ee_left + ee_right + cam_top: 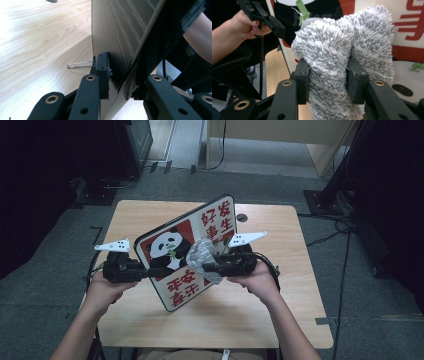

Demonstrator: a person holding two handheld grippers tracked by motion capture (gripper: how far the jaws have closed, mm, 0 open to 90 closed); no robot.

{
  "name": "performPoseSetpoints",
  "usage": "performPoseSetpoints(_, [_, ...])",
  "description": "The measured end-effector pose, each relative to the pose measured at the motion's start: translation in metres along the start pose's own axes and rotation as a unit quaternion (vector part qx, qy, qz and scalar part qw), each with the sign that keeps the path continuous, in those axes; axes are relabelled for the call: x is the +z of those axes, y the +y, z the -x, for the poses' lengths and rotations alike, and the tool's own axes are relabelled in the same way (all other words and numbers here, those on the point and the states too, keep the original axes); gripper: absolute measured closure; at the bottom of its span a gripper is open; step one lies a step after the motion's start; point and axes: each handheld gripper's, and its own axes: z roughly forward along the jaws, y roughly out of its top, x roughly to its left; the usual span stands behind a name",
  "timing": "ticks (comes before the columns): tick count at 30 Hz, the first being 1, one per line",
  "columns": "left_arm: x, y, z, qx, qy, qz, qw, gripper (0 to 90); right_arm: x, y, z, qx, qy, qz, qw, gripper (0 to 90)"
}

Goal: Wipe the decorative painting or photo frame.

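Right gripper (327, 82): jaws clamped on a bunched grey fluffy cloth (342, 47), pressed against the printed face of the panda board (187, 252). Left gripper (122, 82): jaws nipping the board's edge, board held tilted above the table. Wooden table (280, 320): pale, square. Room: grey floor (45, 285), cables (345, 235), dim surroundings
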Motion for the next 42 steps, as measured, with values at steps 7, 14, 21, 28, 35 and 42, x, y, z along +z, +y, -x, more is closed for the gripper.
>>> performPoseSetpoints(7, [0.000, 0.000, 0.000, 0.000, 0.000, 0.000, 1.0000, 73.9, 0.003, -0.007, 0.001, 0.001, -0.002, -0.007, 1.0000, 60.1])
performPoseSetpoints(14, [0.000, 0.000, 0.000, 0.000, -0.001, -0.001, 1.0000, 73.8, 0.005, -0.015, 0.002, 0.002, -0.004, -0.013, 0.9999, 59.9])
performPoseSetpoints(21, [0.000, 0.000, 0.000, 0.000, 0.000, 0.000, 1.0000, 73.8, 0.008, -0.024, 0.003, 0.007, -0.004, -0.016, 0.9998, 59.7])
performPoseSetpoints(28, [0.000, 0.000, 0.000, 0.000, -0.001, -0.001, 1.0000, 73.7, 0.011, -0.031, 0.004, 0.014, -0.005, -0.026, 0.9996, 59.7])
performPoseSetpoints(35, [0.000, 0.000, 0.000, 0.001, -0.001, -0.001, 1.0000, 73.7, 0.014, -0.041, 0.006, 0.015, -0.006, -0.032, 0.9993, 59.4])
performPoseSetpoints(42, [0.000, 0.000, 0.000, 0.001, -0.002, 0.000, 1.0000, 73.6, 0.017, -0.049, 0.007, 0.020, -0.008, -0.044, 0.9988, 59.4])
